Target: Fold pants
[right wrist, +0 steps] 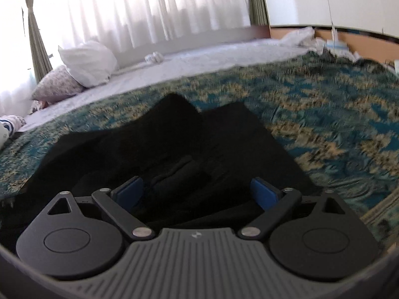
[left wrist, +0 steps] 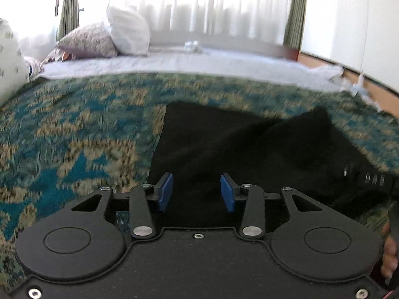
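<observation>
both fingers open over the black pants

blue-padded fingers (left wrist: 166, 191) of the left gripper (left wrist: 197, 191) stand partly open with nothing between them; black cloth lies just beyond and below, apparently untouched. the right gripper (right wrist: 198, 191) holds its fingers (right wrist: 264, 191) wider apart, also empty, hovering over the middle of the garment.

outward from there, the pants (right wrist: 174, 149) lie rumpled on the bed (left wrist: 74, 129), on its teal-and-tan patterned cover, with two humps of cloth rising at the far edge of the pants. beyond the pants runs a pale sheet (left wrist: 199, 62), then pillows (left wrist: 127, 32) by the curtained window.

judging from this, a fold is between grips: no edge is held. the next move calls for each gripper to come down onto an edge of the pants, pinch it cleanly, and lift both sides evenly so the dark cloth does not bunch.
</observation>
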Tool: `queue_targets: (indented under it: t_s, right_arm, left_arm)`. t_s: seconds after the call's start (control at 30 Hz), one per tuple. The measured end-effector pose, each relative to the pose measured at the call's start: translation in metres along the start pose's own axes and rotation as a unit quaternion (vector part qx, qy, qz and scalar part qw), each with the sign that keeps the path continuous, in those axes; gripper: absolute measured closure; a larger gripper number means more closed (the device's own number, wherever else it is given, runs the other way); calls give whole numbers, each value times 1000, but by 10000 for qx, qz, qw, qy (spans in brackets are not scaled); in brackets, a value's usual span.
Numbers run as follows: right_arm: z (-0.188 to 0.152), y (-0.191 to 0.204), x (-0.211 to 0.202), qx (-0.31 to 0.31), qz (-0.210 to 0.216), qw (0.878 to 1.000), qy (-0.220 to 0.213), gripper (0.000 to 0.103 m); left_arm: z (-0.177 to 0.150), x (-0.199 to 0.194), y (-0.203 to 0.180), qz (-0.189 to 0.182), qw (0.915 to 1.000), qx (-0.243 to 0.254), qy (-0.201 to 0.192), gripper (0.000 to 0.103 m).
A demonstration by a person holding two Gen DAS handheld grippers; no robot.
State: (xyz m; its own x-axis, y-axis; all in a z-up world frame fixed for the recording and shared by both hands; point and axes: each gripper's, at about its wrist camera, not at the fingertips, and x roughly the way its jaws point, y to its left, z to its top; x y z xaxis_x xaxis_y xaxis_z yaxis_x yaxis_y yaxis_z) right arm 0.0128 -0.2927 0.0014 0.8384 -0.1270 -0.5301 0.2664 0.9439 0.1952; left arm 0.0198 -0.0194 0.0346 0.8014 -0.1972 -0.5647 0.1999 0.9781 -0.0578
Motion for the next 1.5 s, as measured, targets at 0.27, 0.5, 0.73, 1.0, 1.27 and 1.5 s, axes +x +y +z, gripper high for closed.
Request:
queue_targets:
  t_s: [0.27, 0.5, 0.73, 1.0, 1.27, 1.5]
  right_arm:
    - [6, -1, -4, 61, -29, 9999, -97, 55]
    - [16, -16, -37, -26, -326, 9966, -757, 84]
    - [-5, -31, -38, 294, 22, 9984, -476, 31]
    - [-12, -24, -40, 555, 295, 9977, -240, 30]
    - [1, -39, -16, 858, -398, 9953, -204, 26]
    - [7, -33, 0, 664, -397, 9970, -87, 33]
  left_arm:
    - [-6, 7, -14, -208, 9997, 114, -43, 64]
    - [-2, -4, -34, -460, 9982, 367, -128, 64]
    - [-12, 2, -35, -328, 9982, 501, -45, 64]
    - [-13, 7, -15, 56, 9992, 405, -11, 59]
    - [-13, 12, -1, -104, 9999, 7, 47, 56]
    - [-14, 12, -3, -71, 10000, -5, 43, 56]
